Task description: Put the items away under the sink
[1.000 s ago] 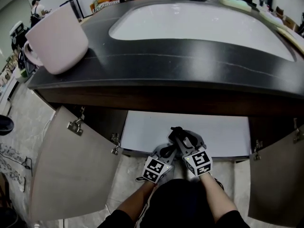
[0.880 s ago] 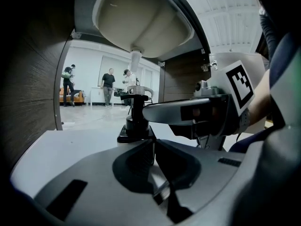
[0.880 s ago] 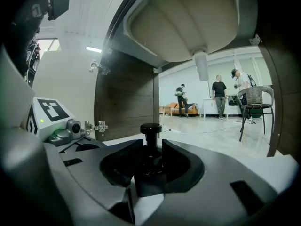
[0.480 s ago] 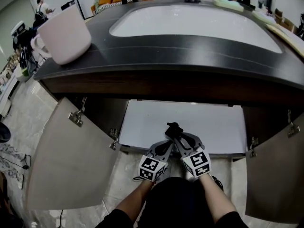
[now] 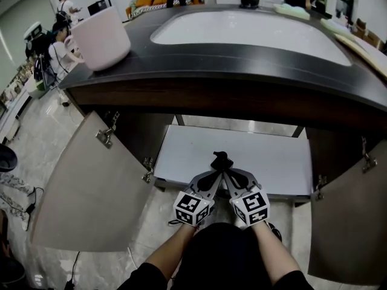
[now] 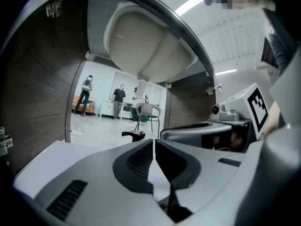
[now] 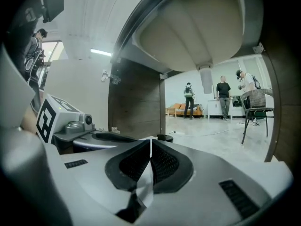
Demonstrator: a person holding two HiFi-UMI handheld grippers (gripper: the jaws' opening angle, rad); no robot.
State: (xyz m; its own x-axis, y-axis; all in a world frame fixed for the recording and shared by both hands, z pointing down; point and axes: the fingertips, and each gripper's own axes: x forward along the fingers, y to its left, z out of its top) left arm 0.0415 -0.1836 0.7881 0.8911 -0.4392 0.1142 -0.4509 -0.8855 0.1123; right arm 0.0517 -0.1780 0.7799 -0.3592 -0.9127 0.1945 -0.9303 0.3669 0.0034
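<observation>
A big pale pink mug (image 5: 101,38) stands on the dark counter (image 5: 242,65) at the far left, beside the white sink basin (image 5: 248,32). Below it the cabinet is open, with a bare white shelf (image 5: 272,162) inside. My left gripper (image 5: 218,162) and right gripper (image 5: 226,162) are side by side over the shelf's front edge, tips touching each other. Both are shut with nothing between their jaws, as seen on the left gripper (image 6: 154,141) and on the right gripper (image 7: 150,140). The basin's underside (image 6: 150,46) curves overhead.
Both cabinet doors hang open: the left door (image 5: 91,186) and the right door (image 5: 347,216). A drain pipe (image 7: 205,79) drops from the basin. The cabinet has no back; a chair (image 7: 256,105) and several people stand in the room beyond. Pale items (image 5: 294,9) lie on the counter's far right.
The head view has pulled back and dropped, so more of the shelf and doors shows. Both grippers stay shut, close together at the shelf's front edge.
</observation>
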